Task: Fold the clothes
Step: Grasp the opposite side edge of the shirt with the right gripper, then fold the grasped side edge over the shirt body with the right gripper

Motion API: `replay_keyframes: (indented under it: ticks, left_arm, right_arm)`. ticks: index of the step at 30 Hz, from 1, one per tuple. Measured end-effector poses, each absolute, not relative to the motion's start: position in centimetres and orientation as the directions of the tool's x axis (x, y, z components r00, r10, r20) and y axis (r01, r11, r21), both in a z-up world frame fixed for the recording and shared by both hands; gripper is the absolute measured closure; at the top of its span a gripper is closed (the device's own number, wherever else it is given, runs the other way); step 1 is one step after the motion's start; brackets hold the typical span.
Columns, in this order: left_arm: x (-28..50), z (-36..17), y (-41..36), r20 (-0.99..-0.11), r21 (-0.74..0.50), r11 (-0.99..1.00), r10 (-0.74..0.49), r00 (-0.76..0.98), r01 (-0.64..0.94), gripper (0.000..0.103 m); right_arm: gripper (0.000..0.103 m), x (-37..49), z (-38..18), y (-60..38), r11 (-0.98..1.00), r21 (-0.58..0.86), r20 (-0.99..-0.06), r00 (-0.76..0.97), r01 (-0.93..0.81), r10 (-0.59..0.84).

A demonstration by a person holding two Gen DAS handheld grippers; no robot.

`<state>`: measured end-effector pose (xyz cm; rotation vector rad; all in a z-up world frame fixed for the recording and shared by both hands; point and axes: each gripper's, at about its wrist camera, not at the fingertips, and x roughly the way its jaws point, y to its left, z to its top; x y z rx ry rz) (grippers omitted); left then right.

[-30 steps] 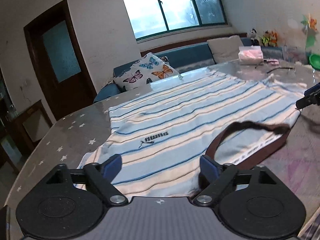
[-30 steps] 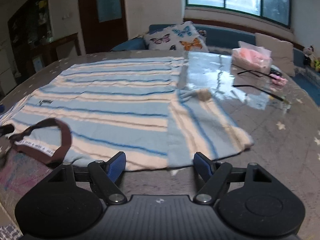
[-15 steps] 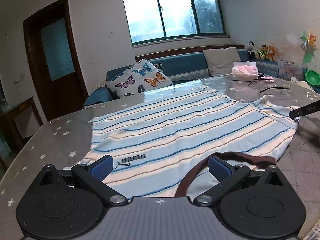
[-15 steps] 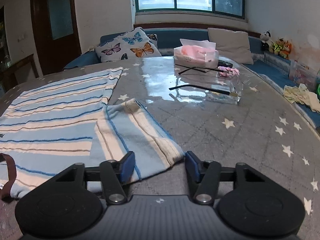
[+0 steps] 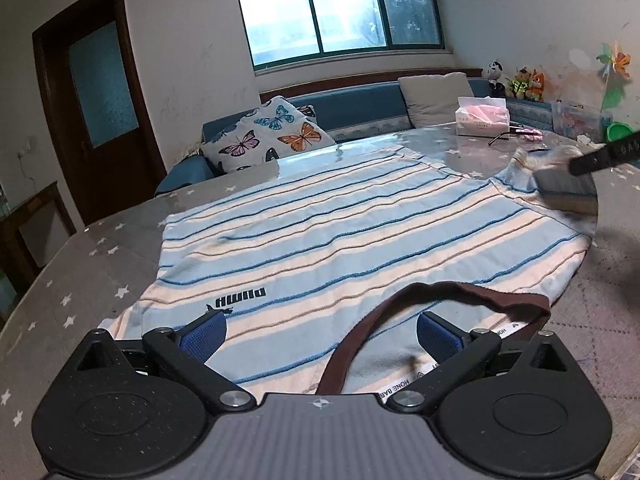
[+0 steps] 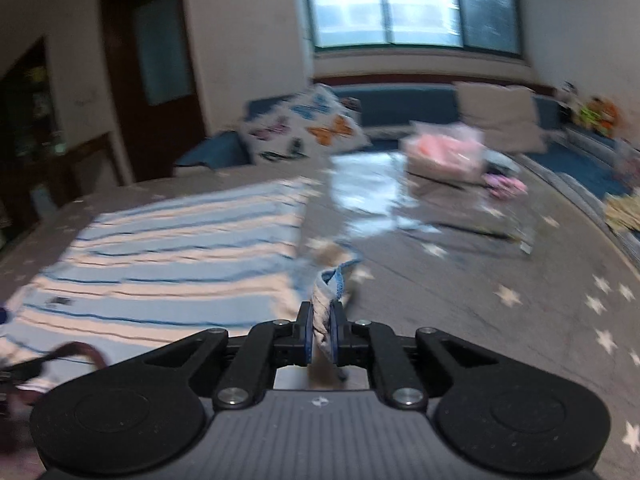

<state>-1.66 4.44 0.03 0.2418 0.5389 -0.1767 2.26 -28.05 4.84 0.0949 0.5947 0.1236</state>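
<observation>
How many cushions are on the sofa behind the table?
2. The butterfly cushion leans at the sofa's left end, near the door. The plain beige cushion stands further right, behind the tissue pack. More may be hidden out of view.

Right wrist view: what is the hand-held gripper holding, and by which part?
The right hand-held gripper is shut on the striped shirt, pinching the edge of its sleeve. The left hand-held gripper is open and holds nothing.

We're seeing both grippers, left gripper (image 5: 320, 334) and right gripper (image 6: 319, 332), wearing black linkage arms, silver screws, blue ribbed fingertip pads (image 5: 202, 334), grey ridged bodies.
</observation>
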Motion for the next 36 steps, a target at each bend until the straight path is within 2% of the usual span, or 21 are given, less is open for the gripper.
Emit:
replay_keyframes:
  ticks: [9, 13, 15, 19, 25, 31, 36]
  left_arm:
    - [-2.2, 0.0, 5.5, -0.526, 0.161, 0.966, -0.091, 0.846, 0.204, 0.0]
    - [-2.3, 0.1, 6.1, -0.524, 0.157, 0.971, -0.074, 0.848, 0.181, 0.0]
    - [-2.4, 0.3, 6.6, -0.519, 0.155, 0.975, -0.059, 0.853, 0.162, 0.0]
    - [-2.3, 0.6, 7.9, -0.511, 0.147, 0.983, -0.023, 0.859, 0.114, 0.0]
    - [-1.9, 0.9, 10.1, -0.51, 0.137, 0.99, 0.054, 0.859, 0.018, 0.0]
    - [-2.3, 1.2, 13.0, -0.501, 0.142, 0.986, 0.148, 0.852, -0.088, 0.0]
    - [-2.5, 1.0, 15.7, -0.515, 0.128, 0.973, 0.23, 0.826, -0.191, 0.0]
  right_arm:
    - [0.095, 3.7, 5.1, -20.4, 0.947, 0.145, -0.542, 0.778, -0.286, 0.318]
    - [0.084, 4.4, 3.1, -18.4, 0.934, 0.143, -0.582, 0.735, -0.328, 0.347]
    - [0.084, 4.3, 2.6, -18.0, 0.93, 0.141, -0.599, 0.719, -0.339, 0.353]
    - [0.071, 4.8, 3.0, -19.5, 0.937, 0.133, -0.598, 0.727, -0.324, 0.336]
    - [0.07, 8.3, 2.7, -20.5, 0.96, 0.0, -0.622, 0.752, -0.281, 0.22]
    - [0.072, 11.4, 1.1, -20.6, 0.961, -0.05, -0.648, 0.741, -0.271, 0.176]
    - [0.072, 11.0, 1.2, -19.9, 0.96, -0.055, -0.635, 0.752, -0.275, 0.179]
